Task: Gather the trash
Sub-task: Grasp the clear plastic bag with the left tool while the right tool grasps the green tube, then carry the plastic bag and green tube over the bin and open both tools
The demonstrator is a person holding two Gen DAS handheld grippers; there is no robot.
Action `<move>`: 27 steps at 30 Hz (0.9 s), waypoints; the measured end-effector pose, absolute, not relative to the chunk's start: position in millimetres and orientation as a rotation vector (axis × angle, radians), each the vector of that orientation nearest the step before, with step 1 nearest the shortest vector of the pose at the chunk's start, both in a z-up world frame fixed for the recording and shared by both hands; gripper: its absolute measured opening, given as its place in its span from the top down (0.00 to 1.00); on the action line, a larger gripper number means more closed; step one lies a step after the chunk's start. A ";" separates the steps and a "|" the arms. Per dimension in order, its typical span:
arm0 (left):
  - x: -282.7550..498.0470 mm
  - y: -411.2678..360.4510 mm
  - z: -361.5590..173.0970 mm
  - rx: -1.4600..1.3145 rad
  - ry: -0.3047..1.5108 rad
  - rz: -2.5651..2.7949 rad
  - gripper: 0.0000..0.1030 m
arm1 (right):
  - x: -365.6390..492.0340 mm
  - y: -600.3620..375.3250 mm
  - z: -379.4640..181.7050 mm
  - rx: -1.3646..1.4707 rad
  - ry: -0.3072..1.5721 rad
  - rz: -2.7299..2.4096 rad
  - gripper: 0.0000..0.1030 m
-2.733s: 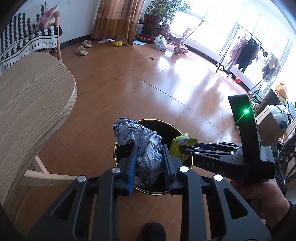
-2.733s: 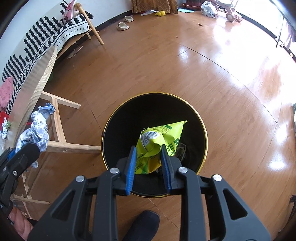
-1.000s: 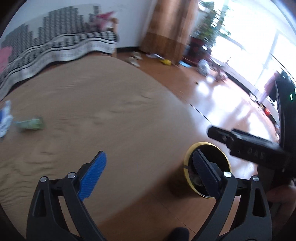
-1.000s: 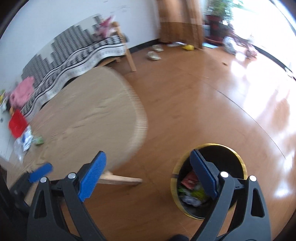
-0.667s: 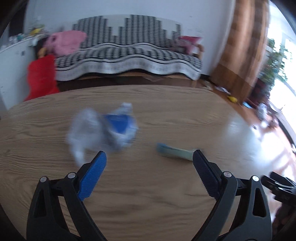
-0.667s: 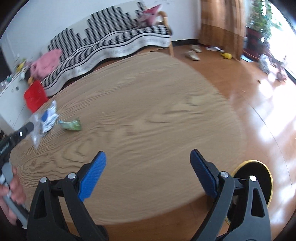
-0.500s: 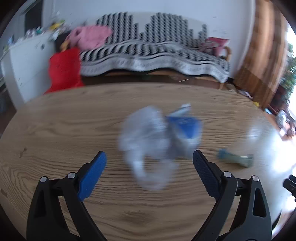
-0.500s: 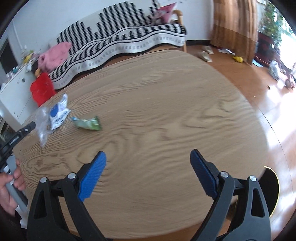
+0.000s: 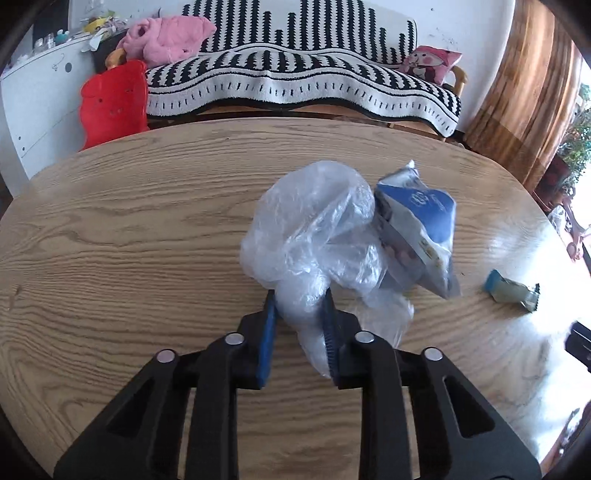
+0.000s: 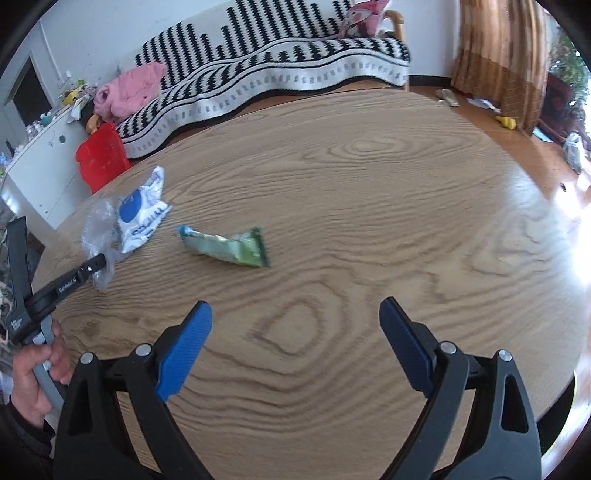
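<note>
My left gripper (image 9: 298,325) is shut on a crumpled clear plastic bag (image 9: 314,229) on the wooden table (image 9: 129,240); a blue and white wrapper (image 9: 421,225) is tangled in the bag's right side. The same bag (image 10: 99,229) and blue and white wrapper (image 10: 142,216) show at the left of the right wrist view, with the left gripper (image 10: 101,264) on the bag. A green wrapper (image 10: 229,243) lies on the table beyond my right gripper (image 10: 295,334), which is open and empty above the table. The green wrapper also shows in the left wrist view (image 9: 513,291).
A sofa with a black and white striped cover (image 9: 295,74) stands behind the table, with pink clothes (image 9: 166,33) on it. A red stool (image 9: 110,99) and a white cabinet (image 10: 40,173) stand at the left. Curtains (image 10: 498,55) hang at the right.
Both grippers swung from the bin back over the table. My left gripper was open half a second ago and has shut on the clear plastic bag. My right gripper stays open.
</note>
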State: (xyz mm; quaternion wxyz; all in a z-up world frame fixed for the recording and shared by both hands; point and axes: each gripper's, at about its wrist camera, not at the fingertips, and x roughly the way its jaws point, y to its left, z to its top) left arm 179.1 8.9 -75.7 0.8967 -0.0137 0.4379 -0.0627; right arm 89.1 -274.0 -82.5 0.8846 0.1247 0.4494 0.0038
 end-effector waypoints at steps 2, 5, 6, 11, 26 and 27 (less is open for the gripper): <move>172.3 12.8 -65.8 -0.024 0.903 -0.116 0.80 | 99.5 -264.3 -86.1 0.229 0.946 0.028 0.14; 158.4 23.5 -50.3 -0.044 0.897 -0.099 0.80 | 117.8 -247.1 -95.2 0.154 0.974 0.031 0.13; 153.6 27.1 -44.2 -0.053 0.895 -0.094 0.80 | 123.2 -242.4 -98.7 0.131 0.981 0.033 0.13; 130.0 32.8 -24.7 -0.025 0.857 -0.081 0.80 | 147.9 -221.4 -104.9 0.028 0.983 0.032 0.10; 114.4 2.7 -18.4 0.030 0.840 -0.165 0.80 | 141.8 -204.5 -92.9 -0.033 0.942 0.105 0.84; 112.0 -0.9 -17.4 0.030 0.839 -0.173 0.80 | 139.0 -205.3 -90.7 -0.021 0.941 0.104 0.84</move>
